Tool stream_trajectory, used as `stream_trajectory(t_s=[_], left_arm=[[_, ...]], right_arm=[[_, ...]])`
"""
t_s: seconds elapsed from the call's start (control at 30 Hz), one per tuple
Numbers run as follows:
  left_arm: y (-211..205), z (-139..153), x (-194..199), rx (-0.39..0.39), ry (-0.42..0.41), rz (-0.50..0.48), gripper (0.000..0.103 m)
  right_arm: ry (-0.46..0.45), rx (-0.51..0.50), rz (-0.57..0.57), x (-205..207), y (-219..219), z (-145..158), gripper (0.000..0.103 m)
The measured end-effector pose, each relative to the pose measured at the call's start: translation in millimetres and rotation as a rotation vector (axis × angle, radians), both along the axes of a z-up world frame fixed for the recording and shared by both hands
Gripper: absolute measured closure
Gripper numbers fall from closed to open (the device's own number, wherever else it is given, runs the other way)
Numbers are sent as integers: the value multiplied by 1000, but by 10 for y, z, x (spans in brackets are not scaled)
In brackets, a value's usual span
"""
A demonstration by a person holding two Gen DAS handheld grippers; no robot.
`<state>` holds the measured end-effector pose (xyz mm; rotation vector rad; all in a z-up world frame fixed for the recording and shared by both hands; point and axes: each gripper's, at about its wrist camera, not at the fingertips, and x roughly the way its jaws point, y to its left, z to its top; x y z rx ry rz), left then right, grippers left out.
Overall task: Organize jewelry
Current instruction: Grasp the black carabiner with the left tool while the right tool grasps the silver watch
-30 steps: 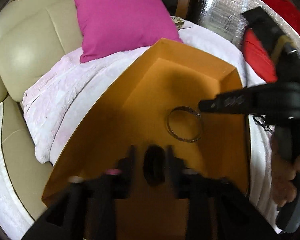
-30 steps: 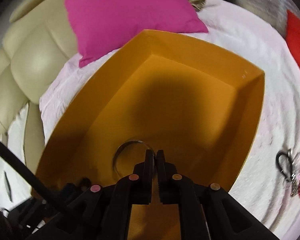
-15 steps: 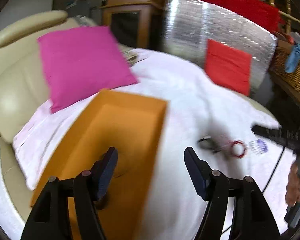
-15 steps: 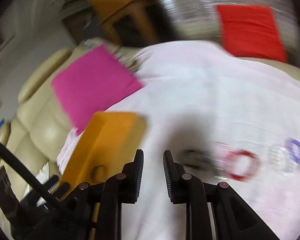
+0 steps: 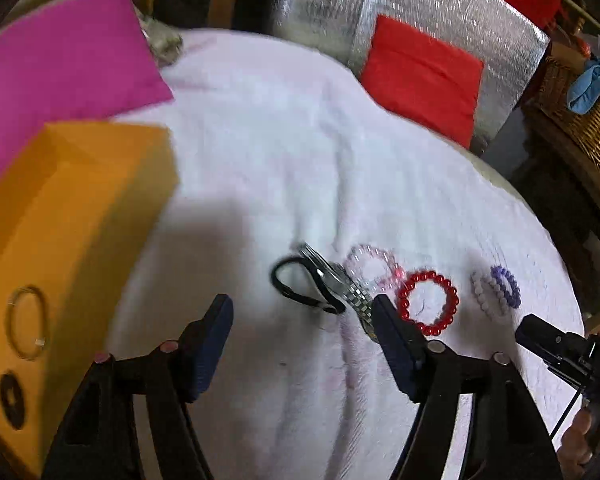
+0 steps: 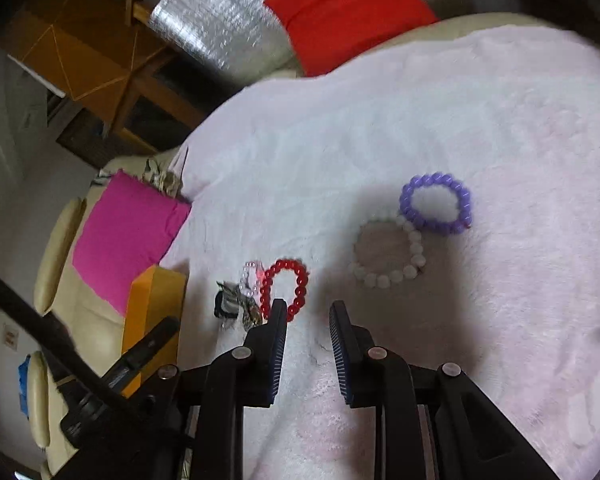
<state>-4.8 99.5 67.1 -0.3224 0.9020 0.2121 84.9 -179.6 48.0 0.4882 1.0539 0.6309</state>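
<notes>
Jewelry scattered on a pale pink blanket (image 5: 284, 168) over a cream sofa (image 6: 56, 248). Left gripper (image 5: 302, 316) hovering above the blanket, jaws spread wide and closing, nothing pinched between them. Just beyond its fingertips: black band (image 5: 296, 286) lying against a metal-link watch (image 5: 348, 292), clear bead bracelet (image 5: 370, 266) touching the watch, red bead bracelet (image 5: 428, 302) beside the right finger. Farther right, white bead bracelet (image 5: 485, 292) and purple bead bracelet (image 5: 506, 290) overlapping. Orange box (image 5: 72, 216) at left on the blanket, open, holding a thin metal bangle (image 5: 28, 322) and a small dark round piece (image 5: 12, 400) on its floor. Magenta cushion (image 5: 64, 68) behind the box, red cushion (image 5: 422, 76) against a silvery panel (image 5: 328, 4) at the far side. Right gripper (image 6: 308, 316) low over the blanket, jaws parted a little, empty; left fingertip overlapping the red bracelet's edge in view, contact unclear. White and purple bracelets just ahead and to the right of it. Fingers of a hand (image 5: 578, 440) visible at the lower right edge, around the right gripper's handle.
</notes>
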Motion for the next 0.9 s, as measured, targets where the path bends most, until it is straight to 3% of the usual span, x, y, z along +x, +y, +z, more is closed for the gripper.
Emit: stream_trajectory(t_s=[0.2, 0.33, 0.7, 0.8, 0.83, 0.9], left_arm=[[-156, -190, 257, -28, 47, -85, 53], [-112, -214, 307, -33, 58, -92, 86], [174, 56, 62, -43, -12, -78, 87], [260, 62, 25, -45, -11, -65, 87], [297, 67, 10, -49, -12, -59, 91], [349, 79, -10, -60, -14, -58, 97]], right_arm=[[8, -25, 21, 35, 122, -159, 78], [-17, -39, 43, 30, 218, -178, 78], [-126, -18, 261, -183, 922, -109, 78], [-154, -82, 290, -259, 1159, -148, 56], [-168, -92, 290, -275, 1209, -164, 49], [-188, -111, 287, -279, 1285, -181, 49]])
